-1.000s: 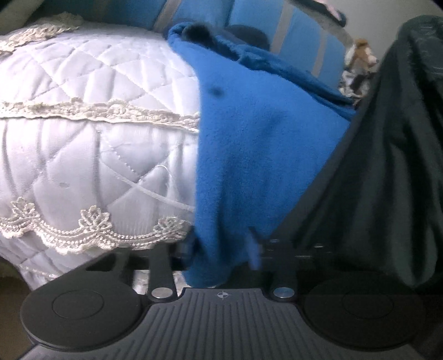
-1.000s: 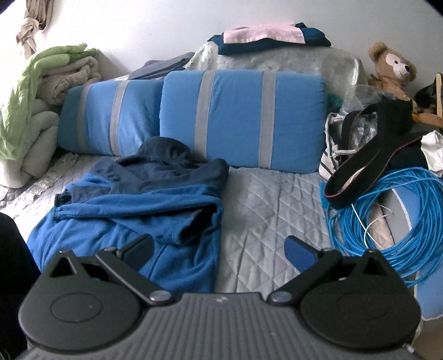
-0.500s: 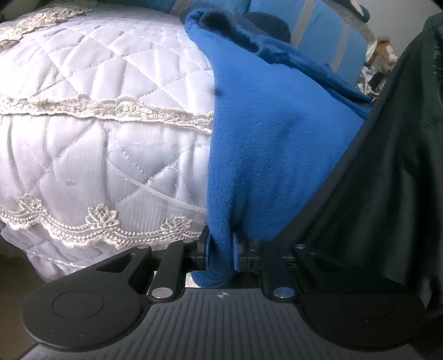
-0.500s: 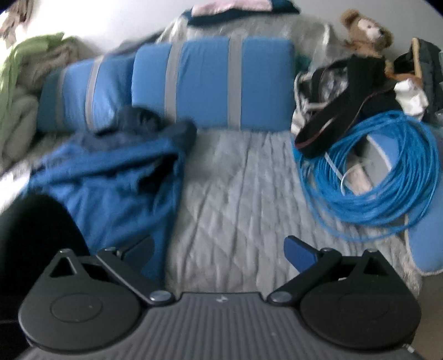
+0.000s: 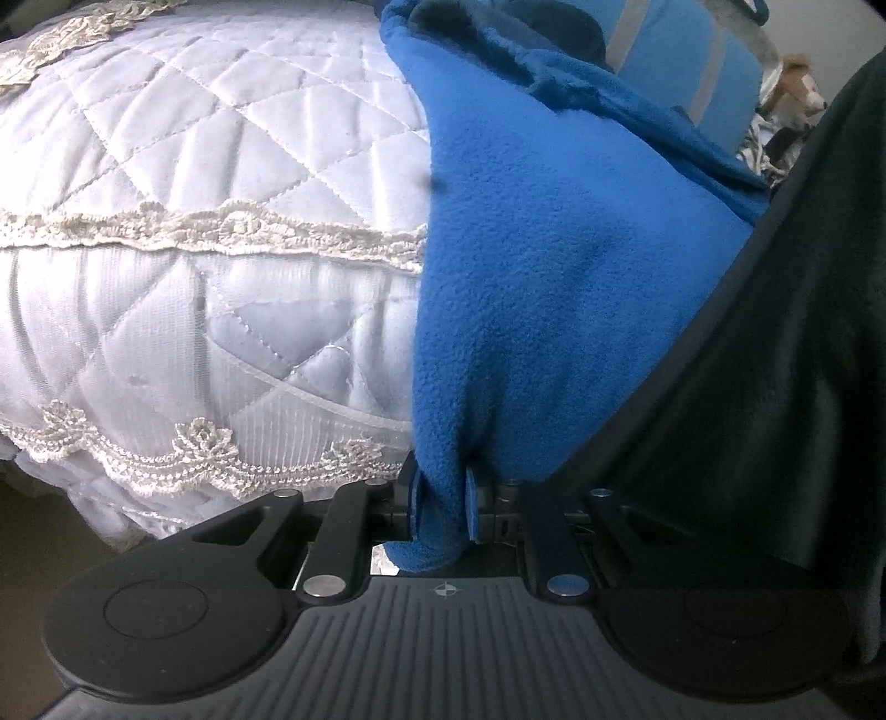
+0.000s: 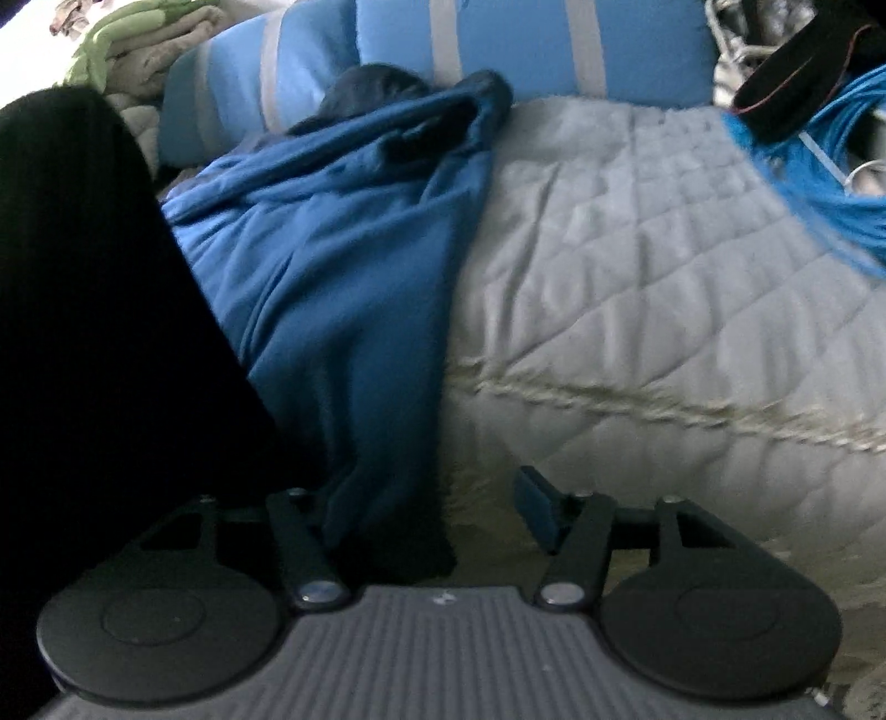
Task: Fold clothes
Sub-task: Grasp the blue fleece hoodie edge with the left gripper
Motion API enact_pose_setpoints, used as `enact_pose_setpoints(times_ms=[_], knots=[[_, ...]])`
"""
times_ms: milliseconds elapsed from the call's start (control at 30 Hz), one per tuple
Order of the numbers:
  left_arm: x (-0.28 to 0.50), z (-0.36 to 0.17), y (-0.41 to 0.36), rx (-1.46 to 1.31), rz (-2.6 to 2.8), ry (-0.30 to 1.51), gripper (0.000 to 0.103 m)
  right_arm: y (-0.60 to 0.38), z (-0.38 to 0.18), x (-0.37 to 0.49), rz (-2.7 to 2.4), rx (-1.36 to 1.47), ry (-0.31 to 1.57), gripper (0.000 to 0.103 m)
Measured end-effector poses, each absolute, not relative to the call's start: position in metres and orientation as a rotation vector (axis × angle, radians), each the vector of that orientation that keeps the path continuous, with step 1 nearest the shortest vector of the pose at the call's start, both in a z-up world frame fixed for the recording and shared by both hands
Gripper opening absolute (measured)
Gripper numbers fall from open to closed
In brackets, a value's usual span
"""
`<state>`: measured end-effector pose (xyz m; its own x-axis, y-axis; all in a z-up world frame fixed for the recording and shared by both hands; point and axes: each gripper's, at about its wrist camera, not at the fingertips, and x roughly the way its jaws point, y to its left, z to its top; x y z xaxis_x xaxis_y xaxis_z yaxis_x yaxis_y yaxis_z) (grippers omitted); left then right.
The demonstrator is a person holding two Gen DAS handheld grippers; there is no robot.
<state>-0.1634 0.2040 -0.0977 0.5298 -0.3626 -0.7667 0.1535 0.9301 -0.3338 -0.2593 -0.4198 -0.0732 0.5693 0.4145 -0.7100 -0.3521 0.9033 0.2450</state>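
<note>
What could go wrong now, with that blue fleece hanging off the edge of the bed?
The left tongs pinch only a narrow fold at the hem of the blue fleece, so it could slip out when lifted. The right tongs have just been closing, but the fleece edge lies by the left finger, not yet pressed; they may catch too little or miss. The fleece is bunched near the striped pillow, so lifting may drag wrinkles along.

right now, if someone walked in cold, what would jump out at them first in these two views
The bright blue fleece draped over the edge of the white quilted bedspread, its lower hem pinched in the left gripper. In the right wrist view the same fleece hangs between the open fingers of the right gripper, whose jaws have just been closing. A coil of blue cable lies at the far right of the bed.
</note>
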Motion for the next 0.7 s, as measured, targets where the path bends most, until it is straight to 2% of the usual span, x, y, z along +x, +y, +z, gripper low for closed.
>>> enact_pose_setpoints(times_ms=[100, 433, 500, 567, 600, 700], knots=[[-0.162, -0.098, 0.204, -0.238, -0.311, 0.972, 0.015, -0.414, -0.084, -0.257, 0.478, 0.099, 0.871, 0.050], [-0.162, -0.098, 0.204, -0.244, -0.310, 0.974, 0.015, -0.397, -0.101, -0.245, 0.516, 0.143, 0.869, 0.036], [-0.164, -0.098, 0.205, -0.250, -0.313, 0.972, 0.015, -0.396, -0.102, -0.244, 0.503, 0.138, 0.873, 0.018], [-0.166, -0.098, 0.205, -0.255, -0.317, 0.967, 0.014, -0.398, -0.102, -0.243, 0.485, 0.156, 0.882, 0.009], [-0.168, -0.096, 0.206, -0.258, -0.321, 0.963, 0.013, -0.400, -0.101, -0.243, 0.486, 0.172, 0.882, 0.005], [-0.177, -0.087, 0.209, -0.265, -0.336, 0.942, 0.010, -0.401, -0.091, -0.248, 0.497, 0.194, 0.868, 0.004]])
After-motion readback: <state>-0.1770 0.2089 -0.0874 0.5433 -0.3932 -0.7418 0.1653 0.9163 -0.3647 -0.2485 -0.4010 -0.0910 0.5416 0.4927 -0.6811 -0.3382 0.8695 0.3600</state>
